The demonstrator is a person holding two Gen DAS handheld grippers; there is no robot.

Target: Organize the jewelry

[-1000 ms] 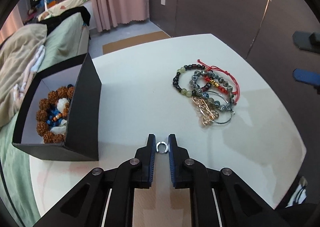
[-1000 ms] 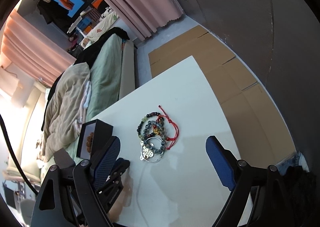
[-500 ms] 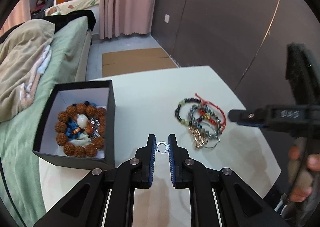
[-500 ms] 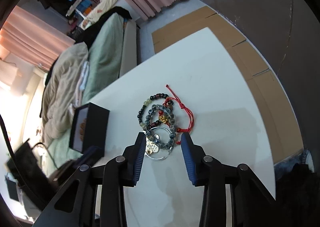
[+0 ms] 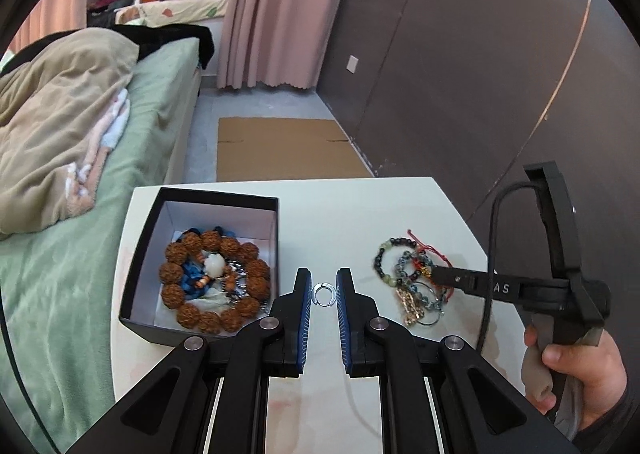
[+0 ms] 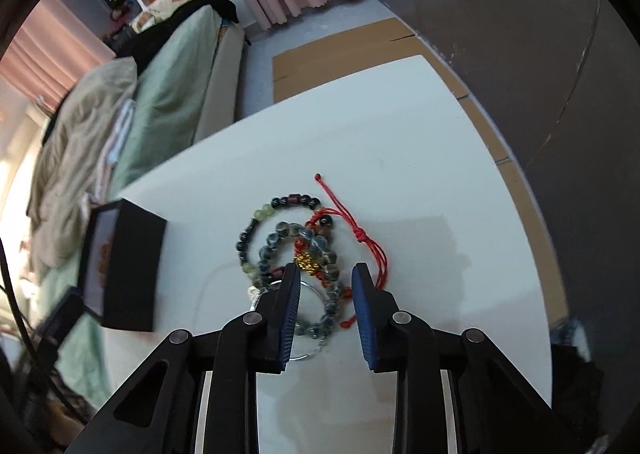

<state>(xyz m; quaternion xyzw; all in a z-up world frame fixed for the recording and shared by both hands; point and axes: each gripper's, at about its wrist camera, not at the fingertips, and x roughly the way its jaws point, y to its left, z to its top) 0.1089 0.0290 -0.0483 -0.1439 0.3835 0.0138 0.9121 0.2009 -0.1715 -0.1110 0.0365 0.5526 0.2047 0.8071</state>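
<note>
- Hovering above the white table [image 5: 352, 213], the left gripper [image 5: 323, 292] is seen pinching a small silver ring [image 5: 323, 293] between its blue pads; that hold is unchanged from a second ago.
- The left view has been raised and tilted, so the black box [image 5: 208, 199] now lies open to view just left of the gripper, with a brown bead bracelet [image 5: 216, 282] and other pieces already inside.
- The right gripper [image 6: 325, 286] was spread wide and well off to the side a second ago; it has since been narrowed and brought over the pile of bracelets [image 6: 296, 250], its jaws parted around the grey-blue bead bracelet [image 6: 320, 318], not yet pressed on it.
- A double action is judged to be under way: the ring to be dropped in the box, one bracelet to be lifted from the tangle.
- The red cord [image 6: 370, 242] is looped through the beads, so neighbours may be dragged along.
- Bare tabletop is left between box and pile; the near box wall must be cleared by the ring.
- The table's right edge lies near the pile.
</note>
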